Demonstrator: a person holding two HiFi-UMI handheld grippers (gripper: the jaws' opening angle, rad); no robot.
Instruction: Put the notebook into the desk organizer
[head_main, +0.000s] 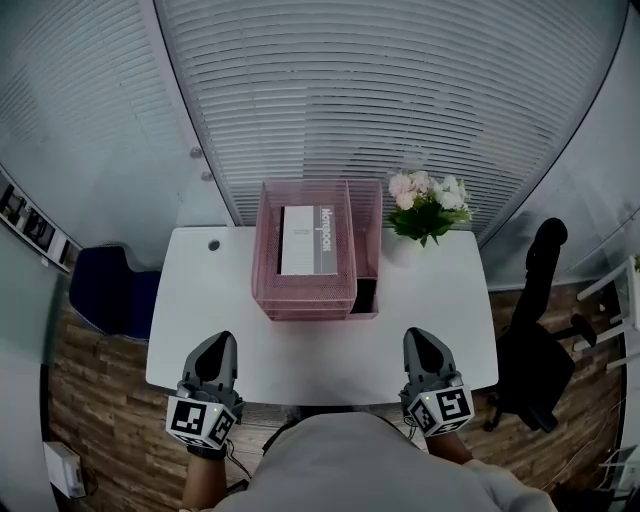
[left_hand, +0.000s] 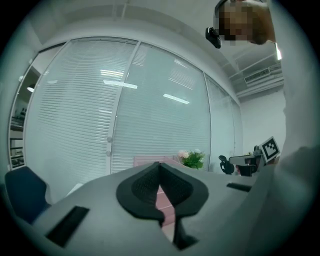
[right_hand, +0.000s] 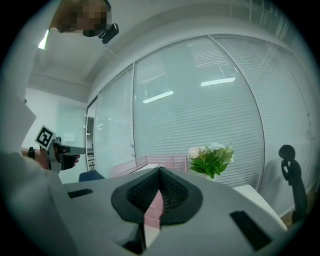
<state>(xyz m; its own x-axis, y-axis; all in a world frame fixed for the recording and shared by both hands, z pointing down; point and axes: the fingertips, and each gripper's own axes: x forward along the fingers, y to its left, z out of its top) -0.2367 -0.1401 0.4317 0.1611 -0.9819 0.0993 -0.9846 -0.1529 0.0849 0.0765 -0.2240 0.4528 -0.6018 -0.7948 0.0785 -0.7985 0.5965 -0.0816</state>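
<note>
We see a dim, cool, bluish light throughout. Strip-light reflections (left_hand: 120, 85) glare as pale streaks on the glass wall (right_hand: 200, 125). All views bow strongly and darken toward the corners. Close to their lenses, the left gripper (left_hand: 160, 165) and right gripper (right_hand: 159, 171) look soft.

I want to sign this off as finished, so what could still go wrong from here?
1. The flowers stand close beside the desk organizer's right side; a reach in to adjust the notebook could tip them.
2. The left gripper and right gripper are both shut and empty over the desk's front edge; any re-grip needs the jaws opened first, or they would probably just push the notebook.
</note>
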